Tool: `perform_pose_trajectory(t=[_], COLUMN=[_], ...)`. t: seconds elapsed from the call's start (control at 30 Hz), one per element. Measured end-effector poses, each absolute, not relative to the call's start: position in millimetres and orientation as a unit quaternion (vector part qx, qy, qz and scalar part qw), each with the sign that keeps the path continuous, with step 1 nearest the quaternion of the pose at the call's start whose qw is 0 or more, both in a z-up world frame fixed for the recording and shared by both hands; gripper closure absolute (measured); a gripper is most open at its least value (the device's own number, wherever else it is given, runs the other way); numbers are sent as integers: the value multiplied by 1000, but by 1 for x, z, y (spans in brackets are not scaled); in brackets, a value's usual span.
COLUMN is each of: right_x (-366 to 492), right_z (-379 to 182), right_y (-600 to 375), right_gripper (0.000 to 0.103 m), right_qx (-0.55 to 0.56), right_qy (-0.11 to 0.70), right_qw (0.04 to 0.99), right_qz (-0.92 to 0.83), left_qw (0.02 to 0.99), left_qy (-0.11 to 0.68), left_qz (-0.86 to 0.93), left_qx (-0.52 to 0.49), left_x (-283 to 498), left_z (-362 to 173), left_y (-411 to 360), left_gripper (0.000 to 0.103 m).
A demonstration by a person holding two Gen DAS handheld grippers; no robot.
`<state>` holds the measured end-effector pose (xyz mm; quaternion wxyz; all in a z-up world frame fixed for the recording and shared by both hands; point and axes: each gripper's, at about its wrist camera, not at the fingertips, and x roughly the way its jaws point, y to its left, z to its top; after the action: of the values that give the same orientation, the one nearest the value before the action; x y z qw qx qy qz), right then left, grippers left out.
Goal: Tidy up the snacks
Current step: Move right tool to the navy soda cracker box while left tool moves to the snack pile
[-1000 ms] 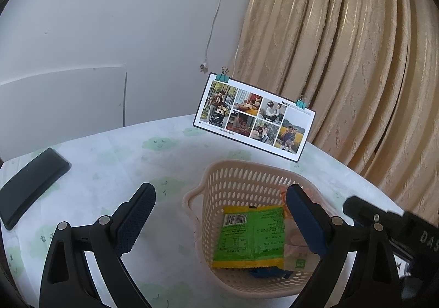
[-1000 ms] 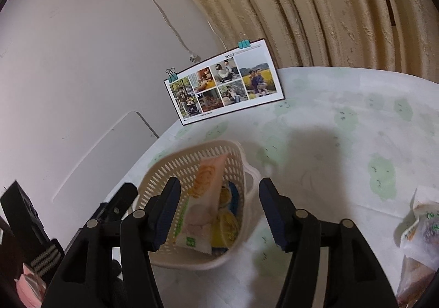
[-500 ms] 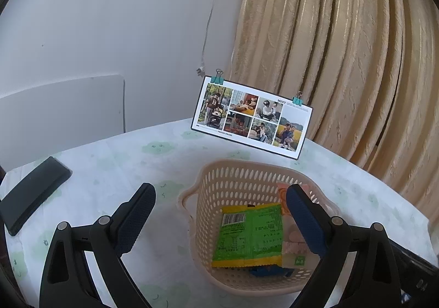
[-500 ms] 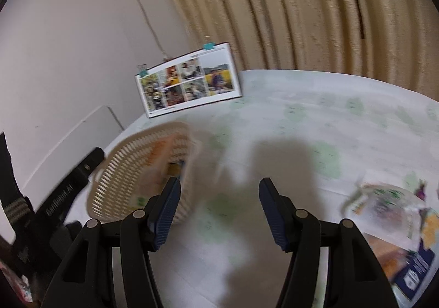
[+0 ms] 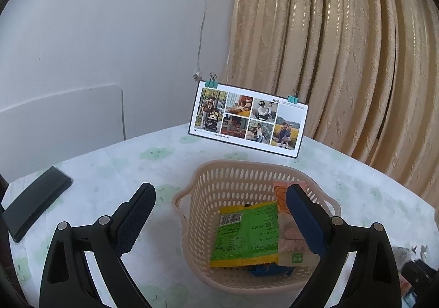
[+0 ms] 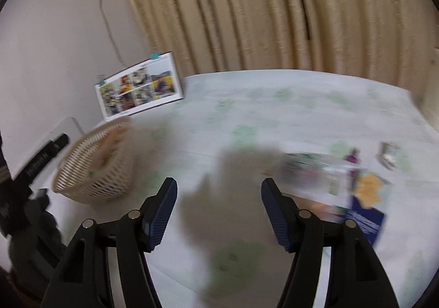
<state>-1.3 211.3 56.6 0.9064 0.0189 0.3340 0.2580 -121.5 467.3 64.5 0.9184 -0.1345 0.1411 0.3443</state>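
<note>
Beige basket (image 5: pixel 241 190) beneath empty, spread left tongs (image 5: pixel 221 216), right tongs (image 6: pixel 219 210) released, snacks (image 6: pixel 343 179) just beyond.

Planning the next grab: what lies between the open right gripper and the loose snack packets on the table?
In the right wrist view, only bare tablecloth separates the right gripper from the blurred snack packets; nothing blocks the way.

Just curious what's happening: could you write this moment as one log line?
left gripper: open, over basket | right gripper: open, empty | loose snacks on table | green packet in basket
</note>
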Motion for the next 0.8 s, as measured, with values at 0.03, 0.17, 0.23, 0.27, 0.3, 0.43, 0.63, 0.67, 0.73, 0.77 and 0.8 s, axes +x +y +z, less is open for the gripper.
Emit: perform_pose_trajectory(t=[0.03, 0.17, 0.23, 0.27, 0.3, 0.43, 0.63, 0.67, 0.73, 0.77, 0.8], right_x=[-3, -6, -5, -4, -2, 7, 20, 21, 24, 24, 24], right_z=[55, 52, 49, 46, 44, 34, 25, 22, 22, 22, 21], right_y=[204, 176, 161, 154, 148, 133, 131, 131, 130, 129, 128], right_gripper=[42, 39, 35, 34, 33, 30, 28, 27, 26, 26, 26], right_qx=[18, 14, 14, 17, 20, 26, 12, 13, 7, 2, -2], right_qy=[333, 327, 329, 332, 337, 359, 394, 400, 403, 403, 405], right_qw=[910, 925, 930, 931, 931, 926, 913, 910, 909, 910, 909], right_qz=[247, 193, 162, 149, 137, 109, 103, 105, 104, 100, 99], left_qw=[919, 923, 925, 927, 928, 934, 945, 948, 953, 954, 955], left_qy=[139, 131, 128, 126, 125, 121, 100, 100, 106, 110, 117], left_qz=[344, 345, 344, 343, 342, 331, 309, 301, 285, 279, 271], left_qx=[-131, -108, -94, -83, -77, -57, -19, -13, -8, -8, -9], left_x=[-121, -120, -119, -117, -117, -116, -119, -118, -116, -114, -112], left_z=[65, 65, 65, 65, 65, 65, 69, 70, 72, 73, 73], left_y=[466, 457, 451, 447, 444, 433, 406, 401, 395, 392, 390], left_gripper=[7, 7, 7, 7, 7, 7, 7, 7, 7, 7, 7])
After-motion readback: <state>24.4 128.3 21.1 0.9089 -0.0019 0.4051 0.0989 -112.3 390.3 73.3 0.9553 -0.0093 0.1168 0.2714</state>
